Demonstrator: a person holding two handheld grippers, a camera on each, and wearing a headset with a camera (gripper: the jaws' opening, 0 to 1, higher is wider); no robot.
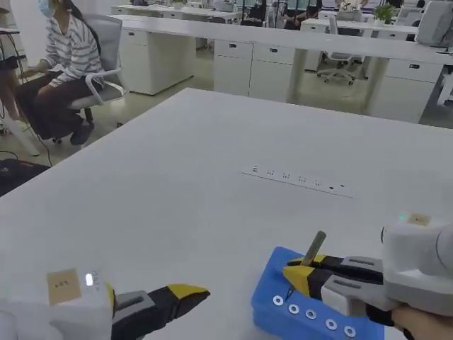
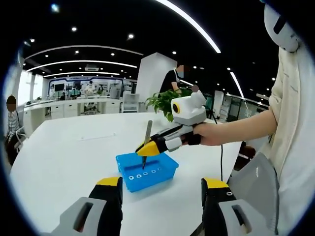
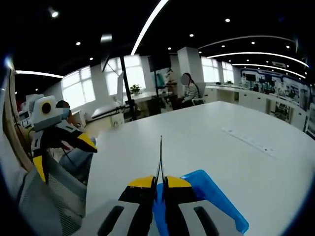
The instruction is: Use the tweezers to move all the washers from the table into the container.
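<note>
A blue container (image 1: 267,303) sits on the white table (image 1: 177,184) at the front right, with several washers (image 1: 311,313) in a row inside it. My right gripper (image 1: 297,273) is shut on the tweezers (image 1: 312,248), which point down into the container. In the right gripper view the tweezers (image 3: 160,157) stick out between the closed jaws above the container (image 3: 216,196). My left gripper (image 1: 192,295) hovers over the table left of the container. Its jaws stand wide apart with nothing between them in the left gripper view (image 2: 162,194), where the container (image 2: 165,172), washers (image 2: 143,174) and tweezers (image 2: 147,140) lie ahead.
A socket strip (image 1: 297,178) is set flush into the table beyond the container. A person (image 1: 67,57) sits on an office chair at the back left. White desks (image 1: 283,49) stand behind the table. A potted plant (image 2: 162,101) stands beyond the far edge.
</note>
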